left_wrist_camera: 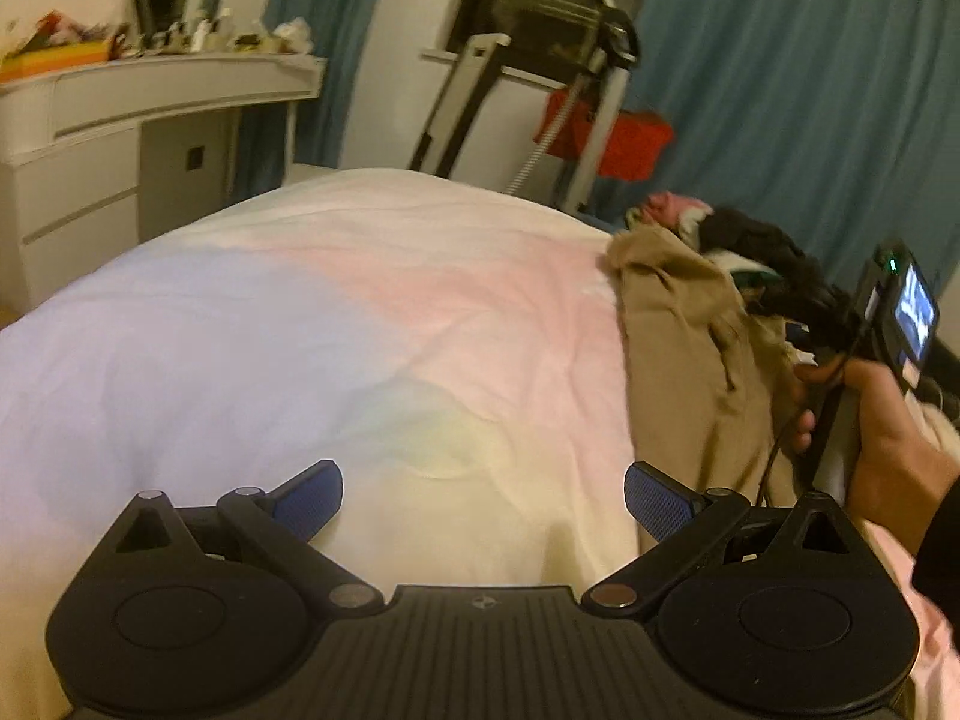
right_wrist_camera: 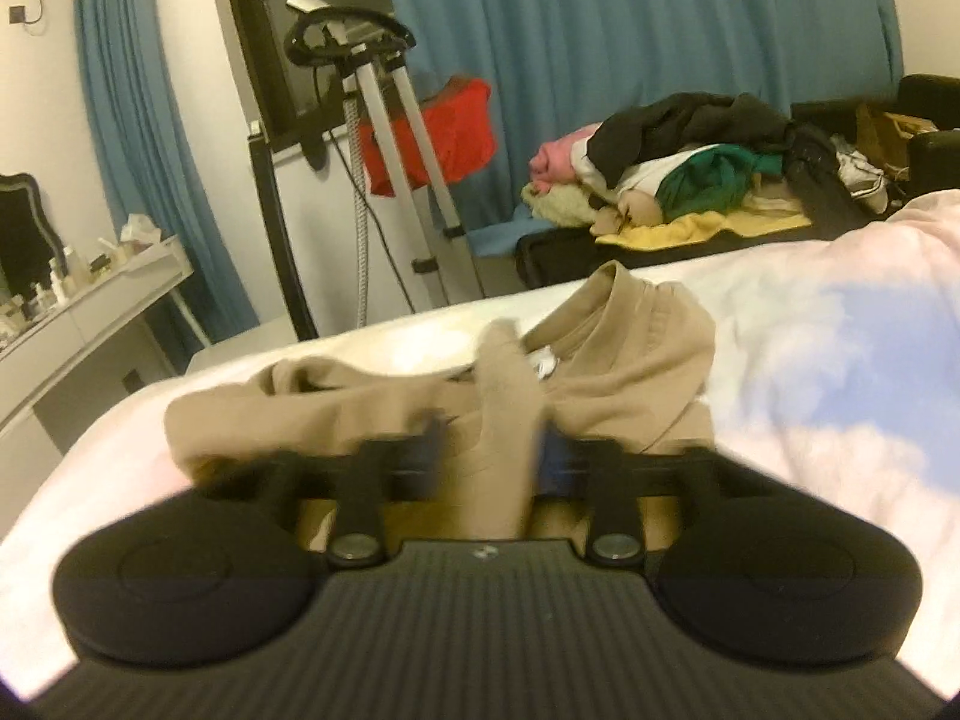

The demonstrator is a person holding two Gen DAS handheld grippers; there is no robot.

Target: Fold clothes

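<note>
While the left gripper [left_wrist_camera: 483, 498] hovers with fingers spread and empty over the bed [left_wrist_camera: 300, 330], its view alone shows the right hand [left_wrist_camera: 876, 438]. Only the right view shows the right gripper [right_wrist_camera: 489, 456], fingers blurred and parted, with a fold of the tan garment [right_wrist_camera: 600, 372] between them.

The left wrist camera sits low behind its claw [left_wrist_camera: 483, 501], close above the pastel quilted bed cover [left_wrist_camera: 300, 324], facing across the bed toward the white dressing table [left_wrist_camera: 120, 114] at far left. The right wrist camera looks from just behind its own claw [right_wrist_camera: 487, 450], nearer the crumpled beige cotton garment [right_wrist_camera: 630, 372]. Both views share that garment, the blue curtains [left_wrist_camera: 780, 90] and the red bag [right_wrist_camera: 444, 132].
</note>
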